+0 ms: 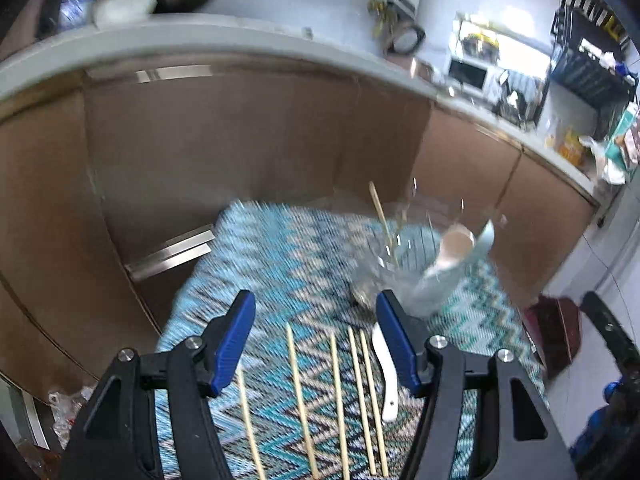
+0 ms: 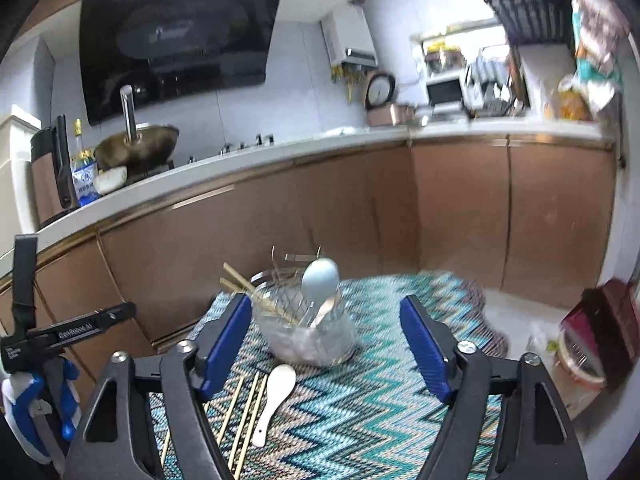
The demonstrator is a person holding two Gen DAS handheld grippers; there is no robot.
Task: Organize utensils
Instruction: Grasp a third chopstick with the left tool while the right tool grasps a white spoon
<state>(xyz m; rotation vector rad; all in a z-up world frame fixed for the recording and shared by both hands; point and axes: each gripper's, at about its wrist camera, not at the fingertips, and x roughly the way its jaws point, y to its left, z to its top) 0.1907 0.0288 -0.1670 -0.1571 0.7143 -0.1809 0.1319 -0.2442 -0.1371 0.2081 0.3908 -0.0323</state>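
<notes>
L gripper (image 1: 316, 340) hangs over the zigzag mat (image 1: 280, 264), fingers (image 1: 236, 336) apart, nothing btwn them but mat and the far ends of the loose chopsticks (image 1: 298, 392). Those sticks lie side by side on the mat, running toward the camera. Just R of them lies a white spoon (image 1: 384, 364), partly behind the R finger. Further back, R of centre, a clear glass holder (image 1: 404, 280) stands on the mat w/ chopsticks, a blue spoon (image 1: 486, 236) and a pale spoon in it; blurred.

R gripper (image 2: 326, 336) also over the mat (image 2: 360, 420), fingers (image 2: 424, 344) wide apart, empty. In the R wrist view the holder (image 2: 312, 336) sits btwn the fingertips but beyond them, not touched. White spoon (image 2: 276, 396) and loose sticks (image 2: 244, 416) lie near the L finger, in front of the holder. Brown cabinets (image 2: 360, 208) behind.
</notes>
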